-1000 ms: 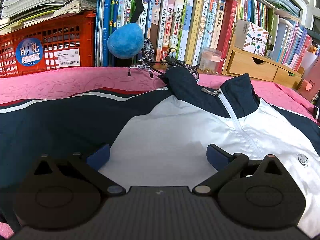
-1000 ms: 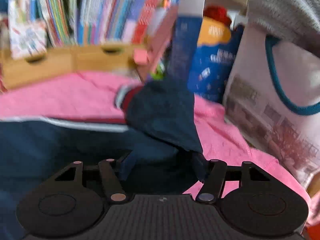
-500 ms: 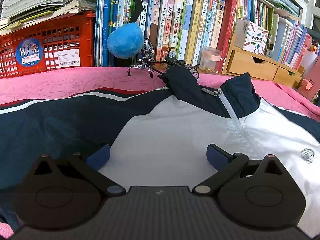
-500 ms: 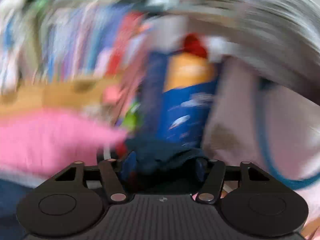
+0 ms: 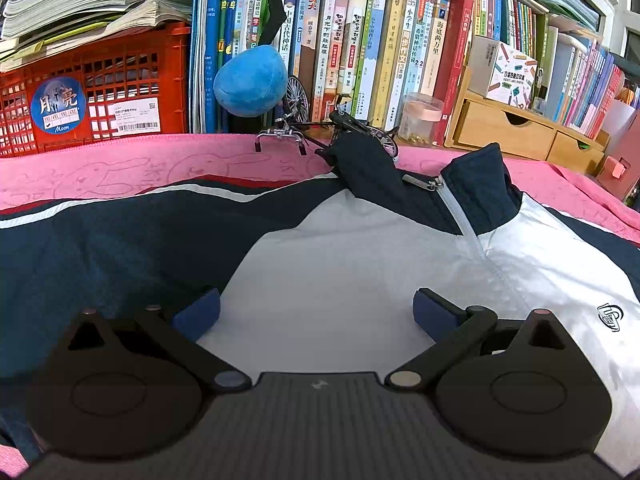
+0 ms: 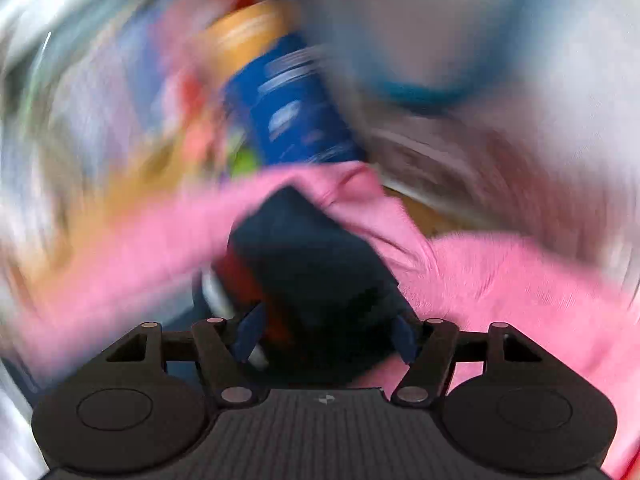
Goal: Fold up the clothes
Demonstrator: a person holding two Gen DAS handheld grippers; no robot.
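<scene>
Left wrist view: the jacket [image 5: 360, 272], navy and white with a zipped collar, lies spread face-up on the pink cloth [image 5: 120, 168], its collar toward the far edge where a small model bicycle [image 5: 320, 136], a blue plush ball [image 5: 250, 82] and a row of books [image 5: 380, 40] stand. The left gripper [image 5: 316, 312] hovers over the white chest panel with its jaws wide and nothing between the pads; whether the tips touch the fabric cannot be told.

Right wrist view: the frame is heavily smeared. The right gripper [image 6: 324, 340] sits at the end of a navy sleeve [image 6: 316, 248], near the right-hand edge of the pink cloth [image 6: 500, 280], with a blue package [image 6: 296, 112] blurred behind. Its jaws are opening, and dark fabric with a red and white stripe lies between them; the pads do not appear to press on it.

The step looks like the first sleeve fold. The next move likely calls for a firm pinch on the cuff, then carrying it across onto the chest while the left gripper steadies the body.
</scene>
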